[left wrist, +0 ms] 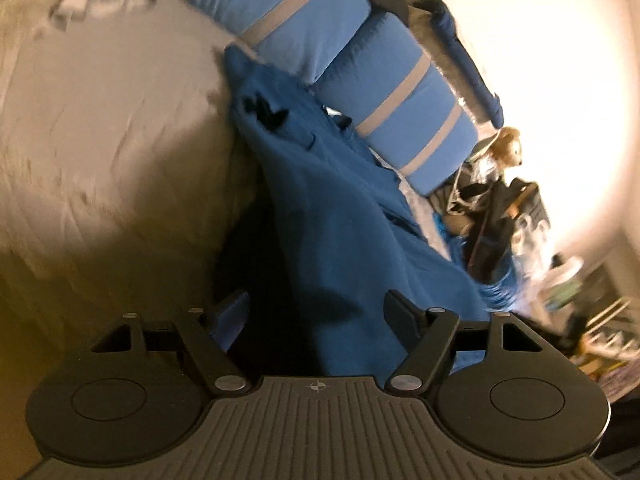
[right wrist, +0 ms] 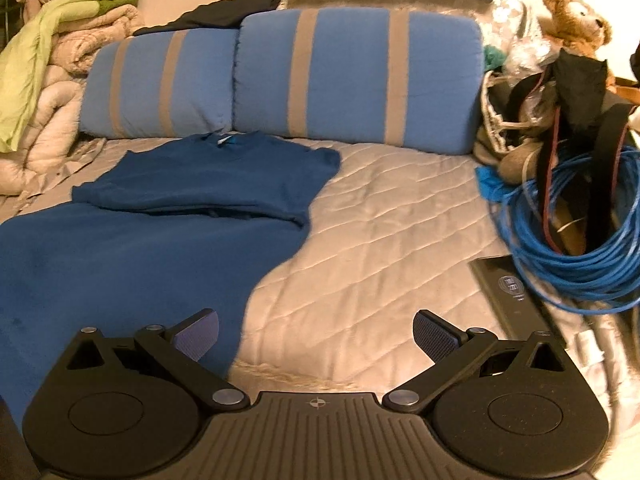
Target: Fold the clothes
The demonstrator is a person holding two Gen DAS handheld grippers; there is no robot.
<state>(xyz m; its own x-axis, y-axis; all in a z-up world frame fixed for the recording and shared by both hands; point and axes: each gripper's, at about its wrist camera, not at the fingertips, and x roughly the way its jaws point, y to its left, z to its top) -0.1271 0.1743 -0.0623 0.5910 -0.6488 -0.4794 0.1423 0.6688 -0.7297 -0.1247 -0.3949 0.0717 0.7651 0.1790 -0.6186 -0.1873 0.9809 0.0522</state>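
Blue shirt [right wrist: 160,232] is laid flat on the bed [right wrist: 380,240], long axis toward the pillows. Left tool [left wrist: 316,312] is over it, apart; right tool [right wrist: 316,336] is apart at its right edge.

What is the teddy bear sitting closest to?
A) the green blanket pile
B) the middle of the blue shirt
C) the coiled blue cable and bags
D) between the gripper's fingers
C: the teddy bear sits on the right, atop the bags just above the coiled blue cable, far from the blue shirt.

Blue garment [left wrist: 340,216] lies between the left gripper's [left wrist: 316,308] parted fingers.
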